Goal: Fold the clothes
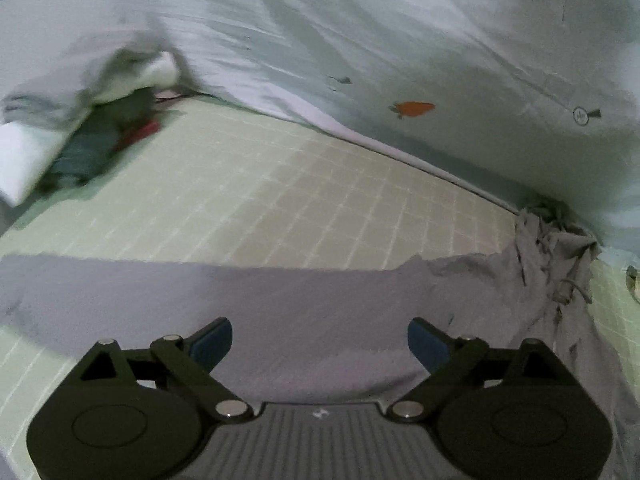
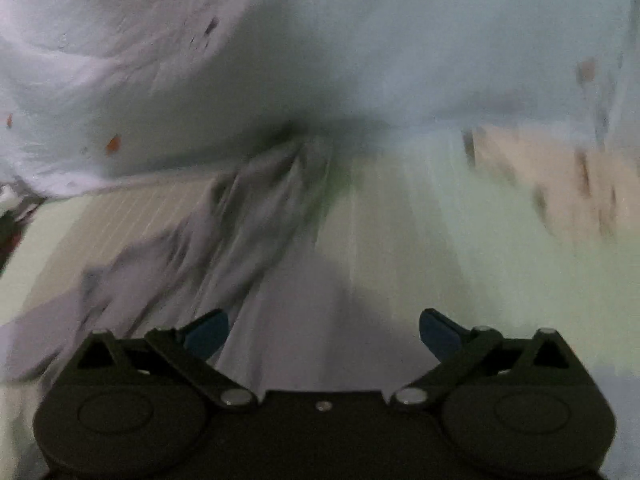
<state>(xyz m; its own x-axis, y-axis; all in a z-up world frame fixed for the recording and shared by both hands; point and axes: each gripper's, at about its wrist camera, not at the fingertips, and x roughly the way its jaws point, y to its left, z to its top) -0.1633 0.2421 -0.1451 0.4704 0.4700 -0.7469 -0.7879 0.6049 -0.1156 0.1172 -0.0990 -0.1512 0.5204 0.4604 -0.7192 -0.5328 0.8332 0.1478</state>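
Note:
A grey garment [image 1: 280,304] lies spread on the pale green checked sheet [image 1: 304,200], its far edge straight and its right end bunched into wrinkles with a drawstring [image 1: 568,288]. My left gripper [image 1: 320,340] hovers over the flat part, jaws wide apart, nothing between the blue pads [image 1: 212,340]. In the right wrist view the same grey garment [image 2: 248,232] runs in creased folds from the lower left toward the centre, heavily blurred. My right gripper [image 2: 324,334] is open above its smooth lower part, with no cloth between its fingertips.
A pale blue quilt with orange carrot prints [image 1: 416,108] is heaped along the far side. A pile of other clothes, white, dark and red [image 1: 88,136], lies at the far left. More quilt [image 2: 160,80] fills the top of the right wrist view.

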